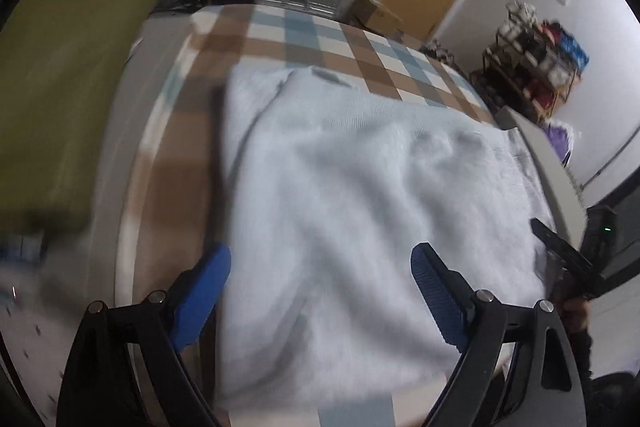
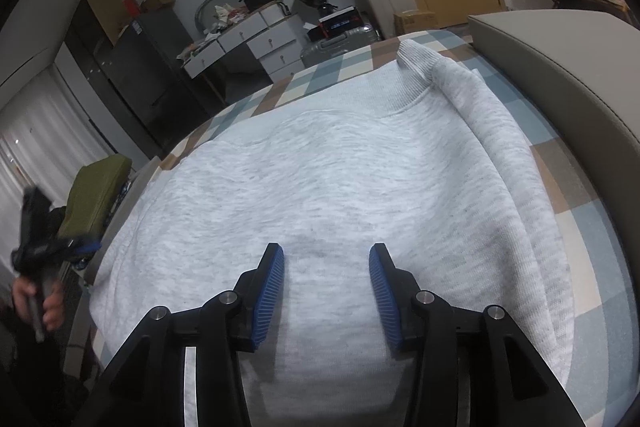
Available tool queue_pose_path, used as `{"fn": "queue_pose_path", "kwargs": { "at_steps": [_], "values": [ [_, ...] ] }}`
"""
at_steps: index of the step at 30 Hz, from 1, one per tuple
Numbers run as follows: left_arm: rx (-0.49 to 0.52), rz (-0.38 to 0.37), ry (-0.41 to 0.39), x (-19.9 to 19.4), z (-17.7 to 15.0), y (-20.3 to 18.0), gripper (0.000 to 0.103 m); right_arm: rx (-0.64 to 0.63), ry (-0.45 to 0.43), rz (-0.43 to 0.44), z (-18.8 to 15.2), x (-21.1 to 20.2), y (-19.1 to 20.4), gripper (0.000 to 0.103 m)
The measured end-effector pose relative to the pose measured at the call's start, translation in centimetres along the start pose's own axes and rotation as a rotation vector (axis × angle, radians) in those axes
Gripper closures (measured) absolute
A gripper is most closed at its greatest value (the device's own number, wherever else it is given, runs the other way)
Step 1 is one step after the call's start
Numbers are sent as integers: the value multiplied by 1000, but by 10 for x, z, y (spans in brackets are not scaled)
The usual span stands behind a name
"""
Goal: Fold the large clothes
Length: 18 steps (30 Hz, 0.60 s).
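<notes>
Both claws, left claw (image 1: 320, 267) and right claw (image 2: 326, 267), hung apart, empty, above the grey sweatshirt (image 2: 320, 179) filling mid-frame on the checked bed (image 2: 580, 227).

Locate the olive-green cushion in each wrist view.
In the left wrist view the cushion fills the left side, beside the checked bed. In the right wrist view it sits at the left edge, off the sweatshirt's left side.

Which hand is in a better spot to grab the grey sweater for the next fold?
Probably the right. The right gripper sits low over the grey sweater, its fingers open with fabric just beneath. The left gripper is blurred and looks farther above the cloth.
</notes>
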<state>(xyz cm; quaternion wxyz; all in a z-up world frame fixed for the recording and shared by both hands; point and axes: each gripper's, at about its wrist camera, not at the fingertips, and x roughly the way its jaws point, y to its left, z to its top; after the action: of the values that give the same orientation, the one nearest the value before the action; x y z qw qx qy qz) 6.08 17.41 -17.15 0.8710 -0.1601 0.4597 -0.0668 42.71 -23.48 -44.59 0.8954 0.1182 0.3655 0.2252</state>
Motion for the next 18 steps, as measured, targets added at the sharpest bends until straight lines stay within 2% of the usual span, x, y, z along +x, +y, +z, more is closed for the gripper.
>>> {"fn": "queue_pose_path", "kwargs": {
  "at_steps": [3,5,8,10,11,14,16,18],
  "values": [
    [-97,35,28,-15,-44,16,14,-3,-2,-9,0,-3,3,59],
    [-116,-36,37,-15,-58,16,14,-10,-9,-30,0,-6,6,59],
    [-132,-76,32,-13,-70,19,14,-49,-83,-149,1,-23,22,57],
    [-196,-104,12,-8,-65,23,14,-71,-111,-70,11,-40,40,57],
    [-237,-132,-3,-5,-63,27,15,-91,-134,-36,20,-52,57,54],
    [-291,-121,-55,-2,-54,27,13,-196,-169,-17,47,-72,118,17],
    [-329,-93,-66,0,-51,26,13,-255,-157,-11,58,-69,156,16],
    [-386,-65,-93,-10,-56,30,13,-319,-82,21,73,-54,204,16]
  ]
}}
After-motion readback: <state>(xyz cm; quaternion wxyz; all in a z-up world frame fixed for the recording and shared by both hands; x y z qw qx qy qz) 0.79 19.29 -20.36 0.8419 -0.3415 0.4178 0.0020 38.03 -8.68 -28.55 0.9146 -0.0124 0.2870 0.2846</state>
